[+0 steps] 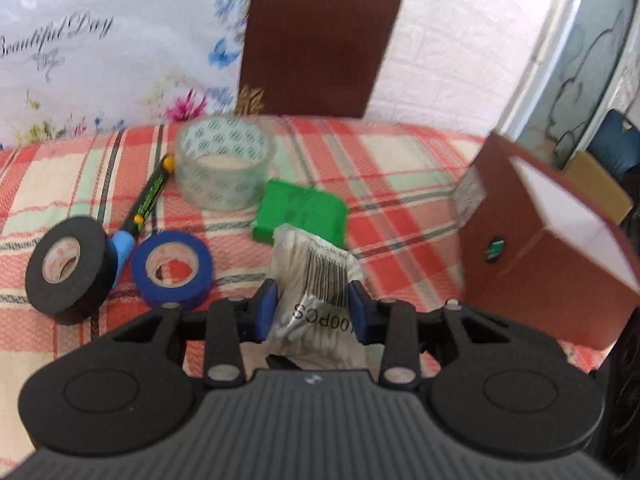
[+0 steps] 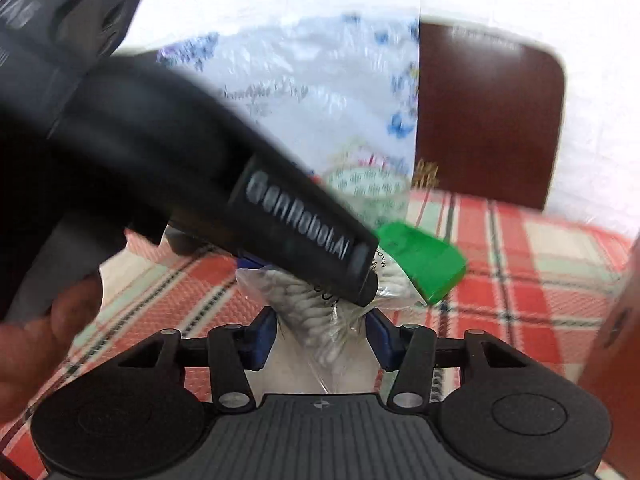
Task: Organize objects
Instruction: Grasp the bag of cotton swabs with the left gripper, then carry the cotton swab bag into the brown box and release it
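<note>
A clear bag of cotton swabs (image 1: 316,272) with a barcode label stands between the blue pads of my left gripper (image 1: 313,308), which is shut on it above the plaid cloth (image 1: 400,184). In the right wrist view the same bag (image 2: 316,312) hangs with its lower end between the pads of my right gripper (image 2: 322,340). Those pads stand a little apart from the plastic, so that gripper is open. The left gripper's black body (image 2: 280,216) crosses that view from the upper left and hides the bag's top.
On the cloth lie a clear tape roll (image 1: 226,164), a black tape roll (image 1: 70,270), a blue tape roll (image 1: 172,268), a black-and-yellow marker (image 1: 148,200) and a green packet (image 1: 300,212). An open brown box (image 1: 540,264) stands right. A chair back (image 1: 320,36) rises behind.
</note>
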`<action>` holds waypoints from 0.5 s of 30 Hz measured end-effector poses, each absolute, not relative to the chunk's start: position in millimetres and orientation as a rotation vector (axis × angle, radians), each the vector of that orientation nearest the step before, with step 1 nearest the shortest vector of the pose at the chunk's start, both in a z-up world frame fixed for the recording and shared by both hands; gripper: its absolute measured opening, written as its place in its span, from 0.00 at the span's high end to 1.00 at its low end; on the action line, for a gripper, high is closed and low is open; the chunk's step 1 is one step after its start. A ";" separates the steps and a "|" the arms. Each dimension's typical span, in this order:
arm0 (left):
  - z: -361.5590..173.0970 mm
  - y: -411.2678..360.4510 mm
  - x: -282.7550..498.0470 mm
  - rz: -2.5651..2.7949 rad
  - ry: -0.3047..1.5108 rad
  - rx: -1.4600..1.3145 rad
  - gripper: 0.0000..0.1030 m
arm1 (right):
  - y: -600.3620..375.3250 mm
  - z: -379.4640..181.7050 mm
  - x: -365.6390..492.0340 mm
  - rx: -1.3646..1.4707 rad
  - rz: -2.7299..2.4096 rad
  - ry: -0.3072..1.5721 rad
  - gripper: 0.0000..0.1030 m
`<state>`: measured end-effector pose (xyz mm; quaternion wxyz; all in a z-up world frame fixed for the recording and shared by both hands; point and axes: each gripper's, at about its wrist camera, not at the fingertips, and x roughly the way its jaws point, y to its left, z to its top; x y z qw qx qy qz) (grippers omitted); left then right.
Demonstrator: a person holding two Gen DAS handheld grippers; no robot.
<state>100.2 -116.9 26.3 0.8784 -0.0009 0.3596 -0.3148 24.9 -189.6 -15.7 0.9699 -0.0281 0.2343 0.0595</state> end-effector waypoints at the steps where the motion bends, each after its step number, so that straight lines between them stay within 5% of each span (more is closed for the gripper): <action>1: 34.7 -118.8 95.5 -0.670 0.732 -0.003 0.61 | -188.1 -11.4 16.8 -0.071 0.105 0.447 0.54; 15: 123.0 -247.9 7.4 -1.024 0.485 0.064 0.61 | -298.6 63.3 -67.8 -0.041 -0.235 0.236 0.62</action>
